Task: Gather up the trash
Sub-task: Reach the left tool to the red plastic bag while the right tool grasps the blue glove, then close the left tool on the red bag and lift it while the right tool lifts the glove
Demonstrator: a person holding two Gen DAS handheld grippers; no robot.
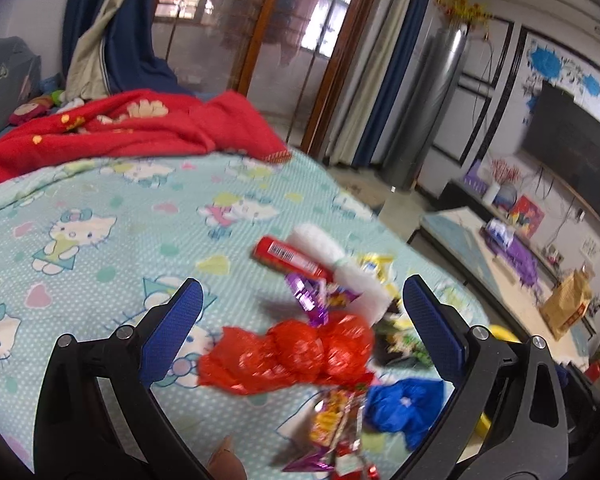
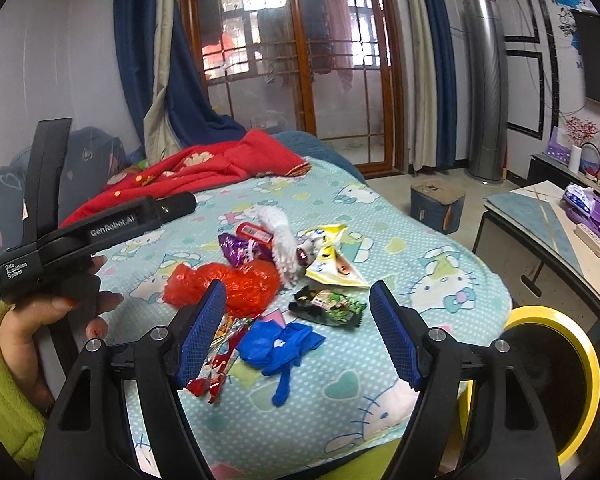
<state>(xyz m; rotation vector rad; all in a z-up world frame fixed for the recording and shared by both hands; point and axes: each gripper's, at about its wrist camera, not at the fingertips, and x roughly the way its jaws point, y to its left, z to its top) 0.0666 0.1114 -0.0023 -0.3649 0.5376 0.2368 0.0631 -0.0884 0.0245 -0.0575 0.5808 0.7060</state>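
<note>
A heap of trash lies on the cartoon-cat bedsheet (image 2: 420,248): a crumpled red plastic bag (image 1: 296,352) (image 2: 228,284), a blue plastic bag (image 1: 404,404) (image 2: 280,344), a red tube (image 1: 288,258) (image 2: 254,232), a white foam net (image 1: 348,276) (image 2: 280,240), a purple wrapper (image 1: 312,298) (image 2: 236,248), a yellow packet (image 2: 332,260) and a dark green snack packet (image 2: 328,304). My left gripper (image 1: 300,300) hovers open over the red bag, nothing between its fingers. My right gripper (image 2: 298,292) is open above the blue bag and holds nothing.
A yellow-rimmed bin (image 2: 548,380) stands at the bed's right edge. A red blanket (image 2: 204,176) lies bunched at the far end of the bed. A low table (image 2: 548,220) with clutter stands to the right, a small stool (image 2: 436,204) on the floor beyond.
</note>
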